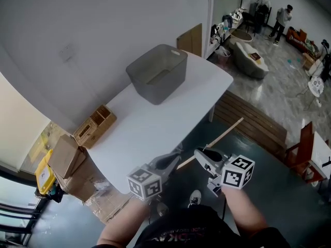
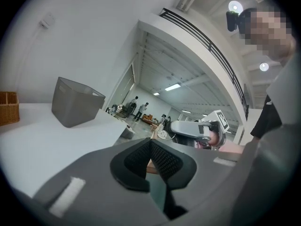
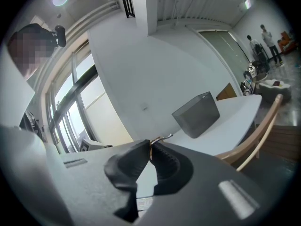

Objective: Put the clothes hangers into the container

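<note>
White table [image 1: 155, 133] holds grey plastic container [image 1: 158, 72] at far edge; my left gripper [image 1: 172, 162], right gripper [image 1: 201, 155] clamp 1 wooden hanger [image 1: 227, 132]; carry across next.

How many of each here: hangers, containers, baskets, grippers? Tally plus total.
wooden hanger: 1
grey container: 1
wicker basket: 1
grippers: 2, the left gripper and the right gripper, both shut on the wooden hanger
Total: 5
</note>
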Demonstrator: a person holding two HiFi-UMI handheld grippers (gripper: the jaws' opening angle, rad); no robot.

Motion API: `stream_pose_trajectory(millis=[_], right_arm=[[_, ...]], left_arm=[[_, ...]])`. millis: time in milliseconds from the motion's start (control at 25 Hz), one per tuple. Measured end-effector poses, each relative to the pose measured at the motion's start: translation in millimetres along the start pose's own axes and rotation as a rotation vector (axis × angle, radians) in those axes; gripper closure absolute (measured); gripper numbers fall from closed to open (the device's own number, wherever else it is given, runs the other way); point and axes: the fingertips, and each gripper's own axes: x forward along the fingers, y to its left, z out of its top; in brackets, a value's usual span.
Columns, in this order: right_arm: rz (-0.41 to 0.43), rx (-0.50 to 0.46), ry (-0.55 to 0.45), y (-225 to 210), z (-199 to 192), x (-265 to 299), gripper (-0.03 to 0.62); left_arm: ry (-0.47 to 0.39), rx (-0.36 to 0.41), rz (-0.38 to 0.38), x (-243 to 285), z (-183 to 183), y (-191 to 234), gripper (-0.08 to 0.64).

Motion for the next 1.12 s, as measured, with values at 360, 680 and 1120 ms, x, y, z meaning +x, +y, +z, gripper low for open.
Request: stream_pose_trajectory(millis=[360, 680, 1120], right_arm=[[0.053, -0.01, 0.017, -56, 32, -17, 0.575], [0.084, -0.04, 0.026, -86, 62, -31, 0.575], [0.075, -0.04, 0.003, -104, 95, -4, 0.575]], left_arm=[[-0.033, -0.008, 0.076, 59, 12, 3, 0.56], [-0.057, -0.009, 0.109, 95, 19, -4, 0.56], [-0.068, -0.007, 0.104, 101, 39, 20, 0.56]])
